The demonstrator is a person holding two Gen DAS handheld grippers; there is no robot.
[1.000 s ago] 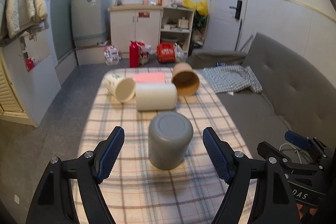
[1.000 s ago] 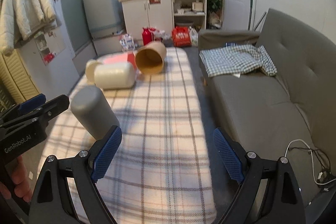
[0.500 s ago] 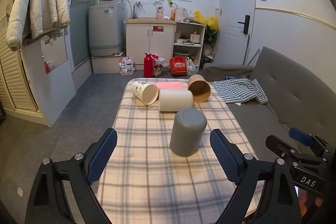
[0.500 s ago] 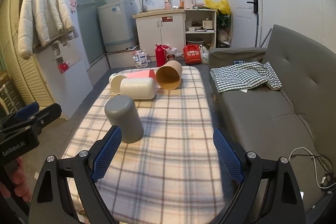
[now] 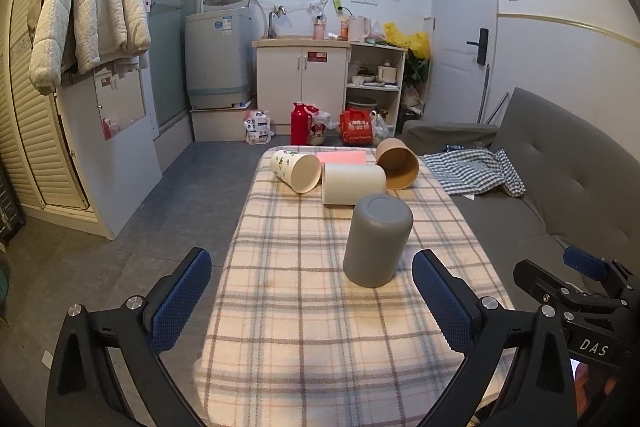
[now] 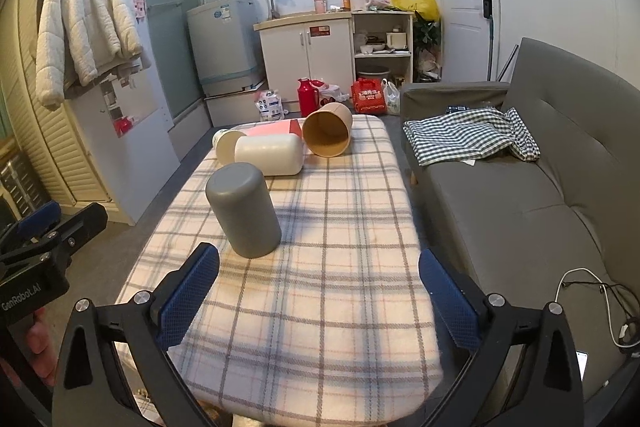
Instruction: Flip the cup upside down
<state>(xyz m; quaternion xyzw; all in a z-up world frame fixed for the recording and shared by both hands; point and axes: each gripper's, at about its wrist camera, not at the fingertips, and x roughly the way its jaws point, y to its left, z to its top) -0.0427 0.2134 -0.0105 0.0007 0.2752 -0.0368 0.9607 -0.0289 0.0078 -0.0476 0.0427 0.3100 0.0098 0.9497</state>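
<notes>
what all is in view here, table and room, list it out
grey cup: 1, grey, upside down on the near table
white cup: 1, white, on its side behind it
printed cup: 1, cream with green print, on its side, far left
brown cup: 1, brown, on its side, far right
pink sheet: 1, pink, far edge
table: 1, plaid cloth
sofa: 1, grey, right
checked cloth: 1, on sofa
jacket: 1, white, hanging left
red flask: 1, floor
left gripper: jaws open, empty
right gripper: jaws open, empty

Small white-walled room: grey fabric sofa point(image 6: 560, 195) beside a plaid-covered table point(image 5: 320, 327), white cabinet point(image 5: 301, 87), grey tiled floor point(image 5: 120, 247).
</notes>
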